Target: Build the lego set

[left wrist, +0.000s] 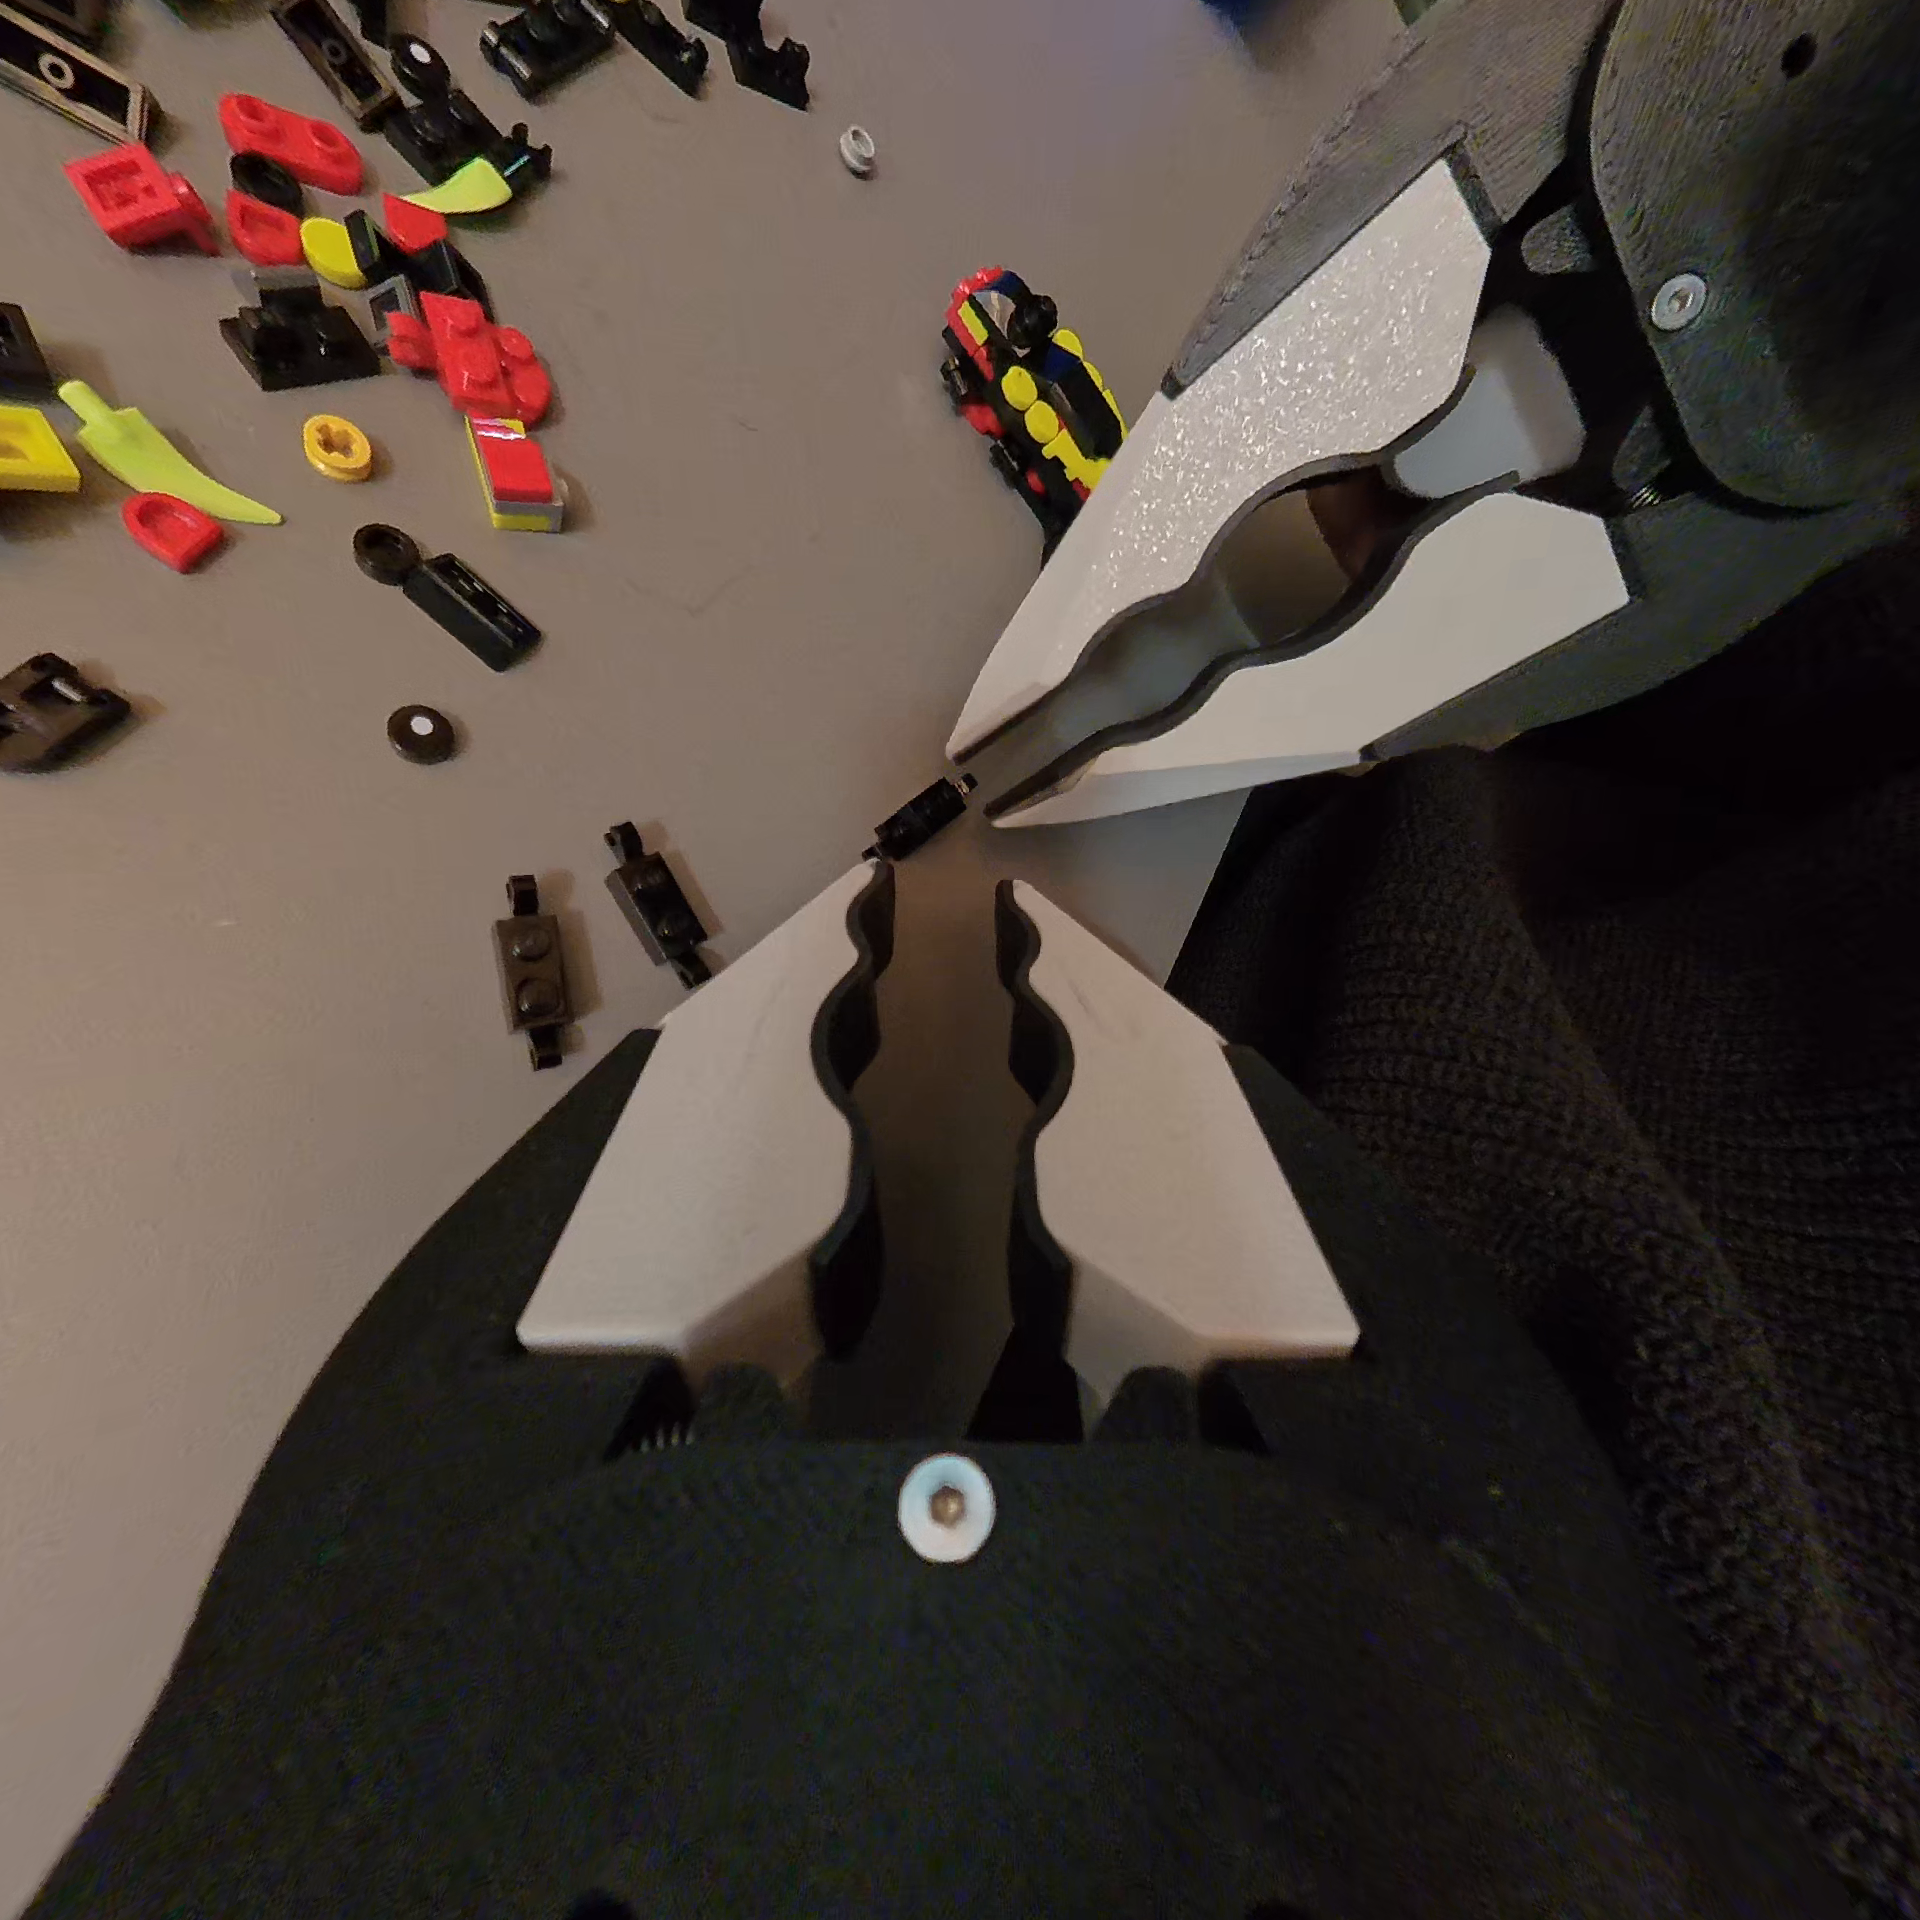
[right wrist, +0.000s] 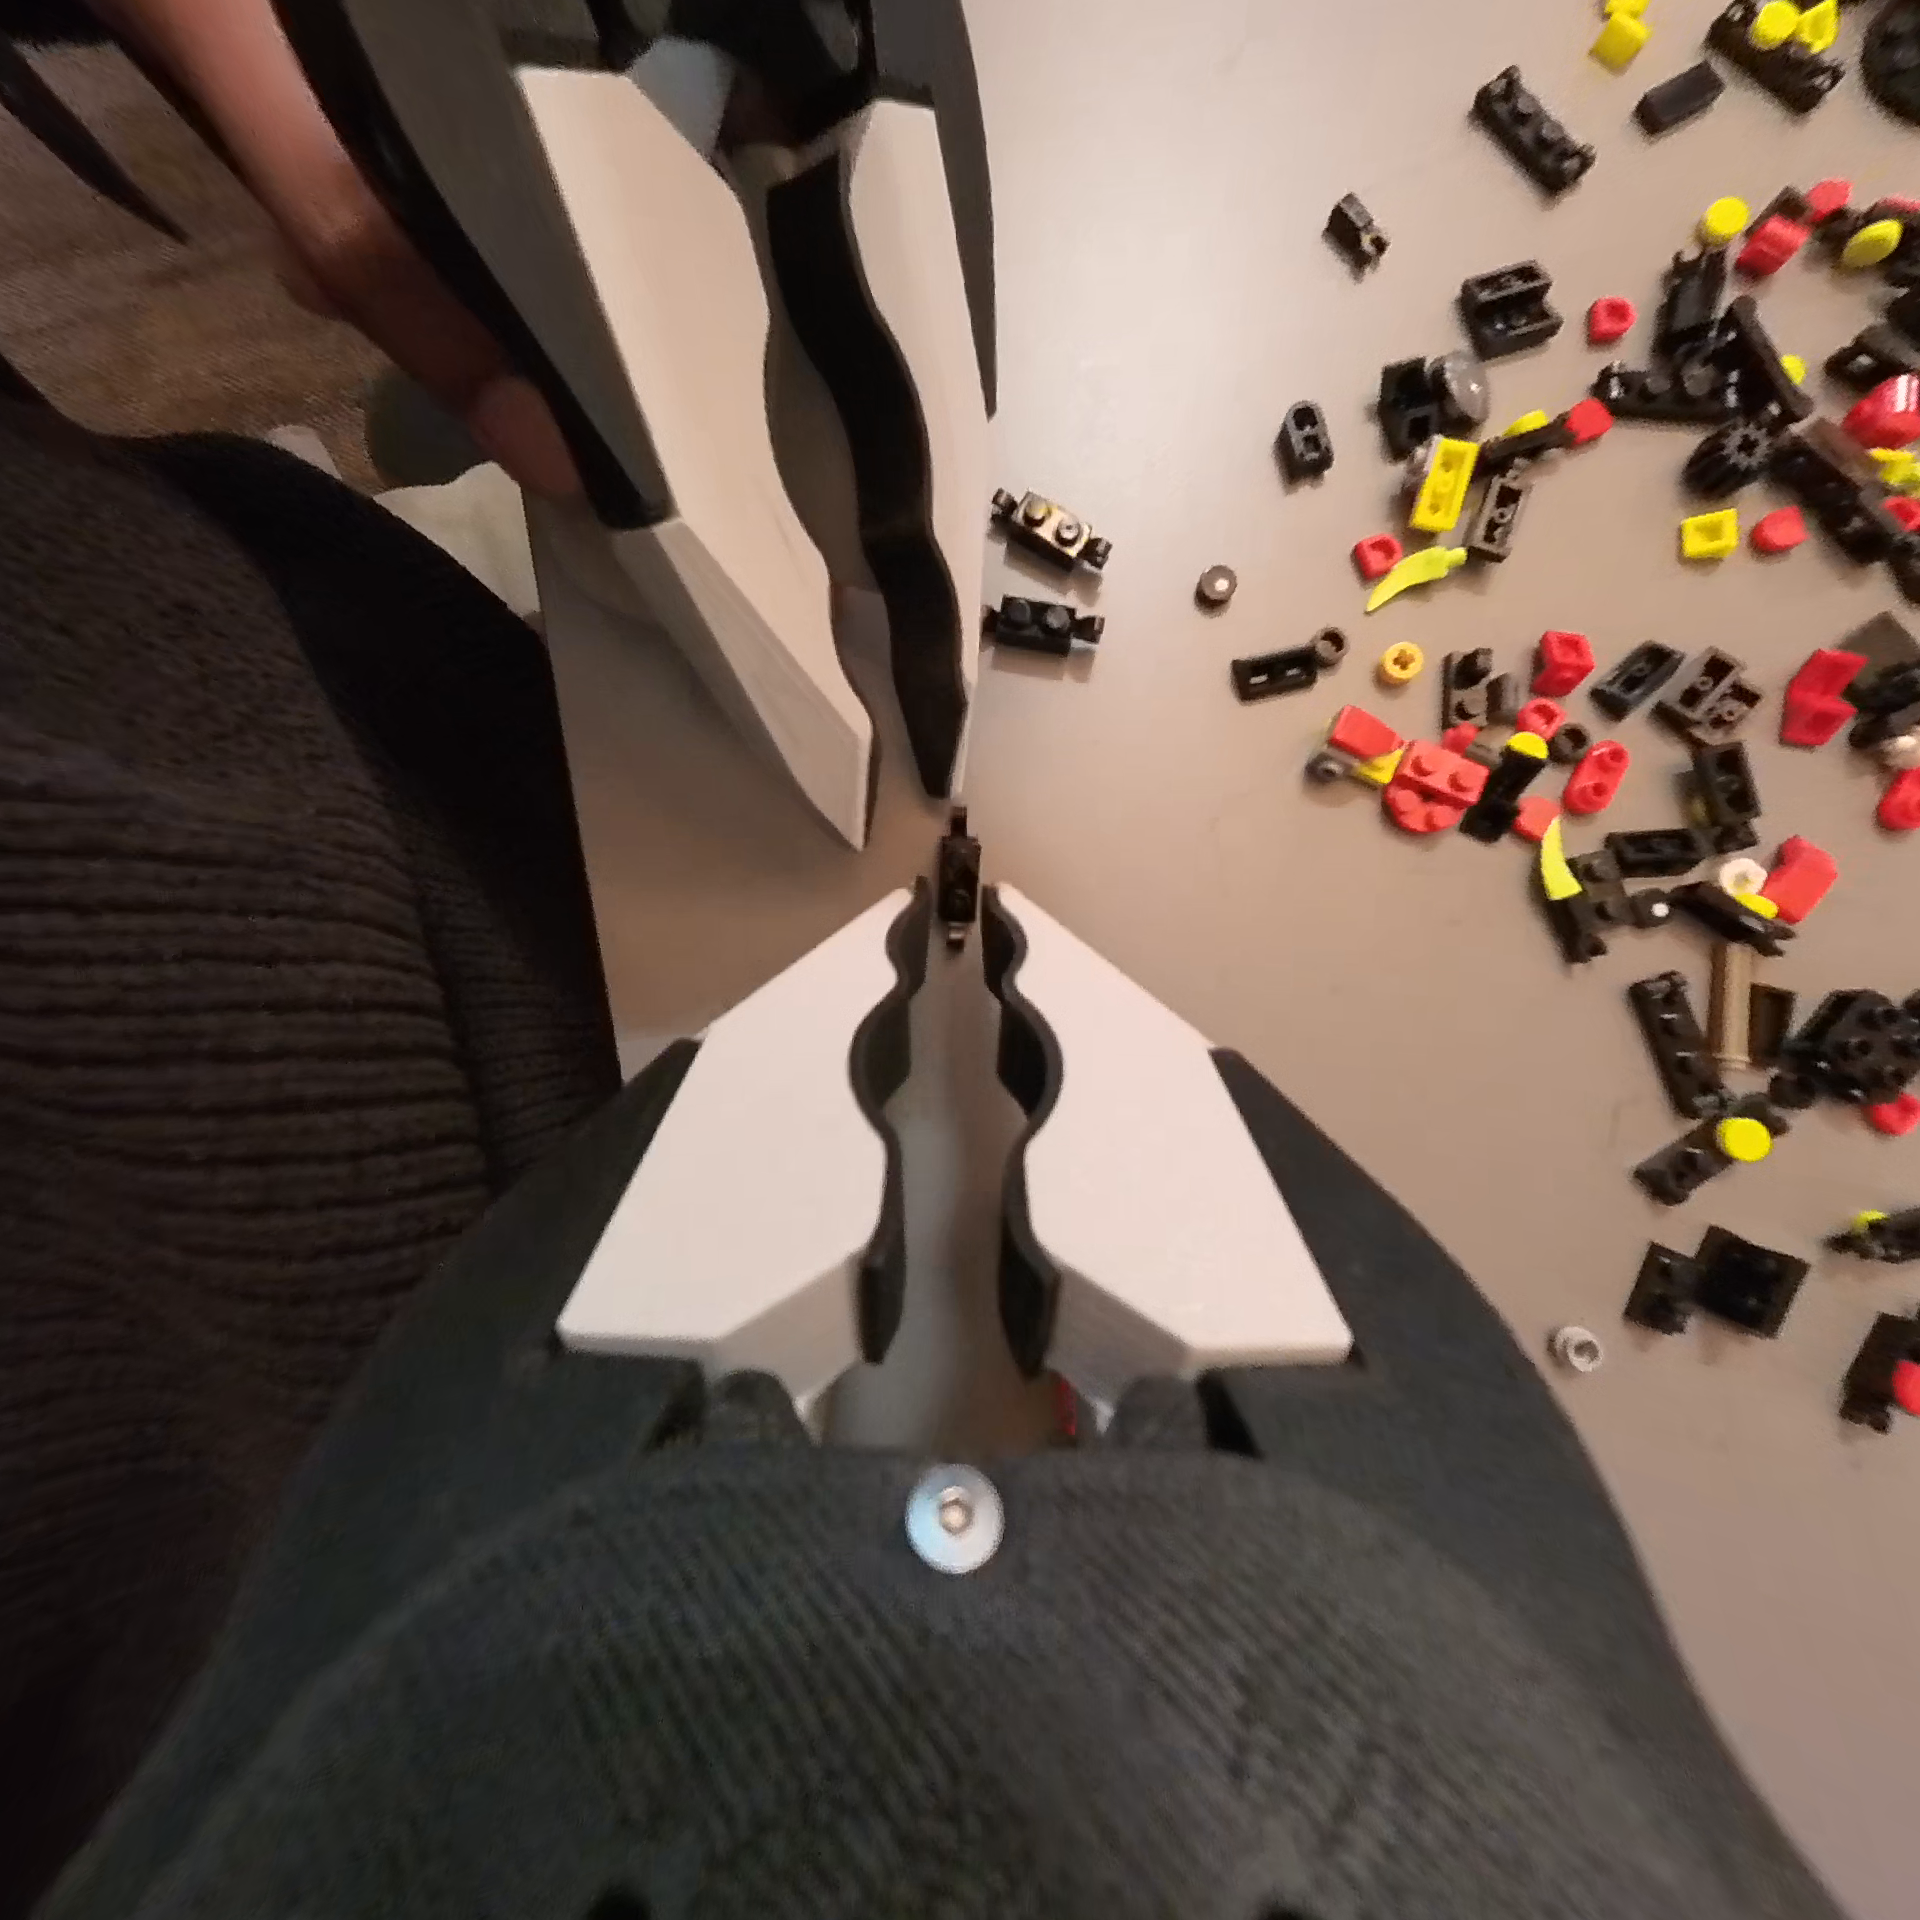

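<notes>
At centre frame in both wrist views, a small black brick piece point(left wrist: 923, 819) is sitting between the two gripper tips. The right gripper point(right wrist: 953, 902) is standing slightly apart around its end, pad contact unclear. The left gripper point(left wrist: 940, 883) is gaping open, only its left fingertip point(left wrist: 871, 878) meeting the piece. Beyond, loose bricks point(right wrist: 1558, 748) are lying scattered on the grey table point(right wrist: 1195, 1039).

both grippers share one build: the left gripper point(left wrist: 940, 883) and right gripper point(right wrist: 951, 899) have pale grey wedge fingers lined with wavy black pads, a textured black body, and a silver screw point(left wrist: 945, 1507) at lower centre. a dark knit sleeve point(right wrist: 208, 831) fills the frame's left.
</notes>
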Motion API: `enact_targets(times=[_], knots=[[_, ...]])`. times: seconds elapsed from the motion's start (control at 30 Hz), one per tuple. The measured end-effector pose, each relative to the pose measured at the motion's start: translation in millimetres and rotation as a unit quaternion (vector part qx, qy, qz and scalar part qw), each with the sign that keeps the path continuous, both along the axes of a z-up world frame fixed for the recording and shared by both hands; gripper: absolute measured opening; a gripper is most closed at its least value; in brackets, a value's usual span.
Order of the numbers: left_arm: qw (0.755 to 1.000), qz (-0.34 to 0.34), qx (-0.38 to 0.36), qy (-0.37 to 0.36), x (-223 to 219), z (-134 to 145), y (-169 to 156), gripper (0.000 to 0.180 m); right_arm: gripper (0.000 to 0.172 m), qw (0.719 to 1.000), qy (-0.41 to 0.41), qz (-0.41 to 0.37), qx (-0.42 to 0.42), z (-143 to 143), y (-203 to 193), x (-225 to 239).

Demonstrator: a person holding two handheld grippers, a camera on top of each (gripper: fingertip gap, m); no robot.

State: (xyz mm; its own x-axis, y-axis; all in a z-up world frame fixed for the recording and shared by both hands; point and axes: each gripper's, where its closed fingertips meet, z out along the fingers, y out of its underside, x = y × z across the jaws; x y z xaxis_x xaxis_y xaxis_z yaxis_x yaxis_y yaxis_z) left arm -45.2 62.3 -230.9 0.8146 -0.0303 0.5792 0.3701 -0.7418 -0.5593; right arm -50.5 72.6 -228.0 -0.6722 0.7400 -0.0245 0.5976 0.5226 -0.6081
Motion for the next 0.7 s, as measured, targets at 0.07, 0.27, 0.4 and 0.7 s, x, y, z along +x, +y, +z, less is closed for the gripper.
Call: enact_targets(times=[0.07,0.27,0.4,0.7], knots=[[1.0,0.0,0.0,-0.001,0.1,0.0,0.2,0.017,0.007,1.0,0.002,0.002,0.006,-1.7,-1.1,-1.0],[1.0,0.0,0.0,-0.001,0.9,0.0,0.5,0.017,0.005,1.0,0.0,0.004,0.009,-4.5,-3.2,-2.0],[1.0,-0.002,0.0,0.0,1.2,-0.1,0.8,0.017,0.003,1.0,0.0,0.004,0.009,-4.5,-3.3,-3.1],[1.0,-0.005,-0.001,-0.001,2.5,-0.6,0.8,0.017,0.0,1.0,-0.004,0.009,0.015,-5.6,-4.6,-4.0]])
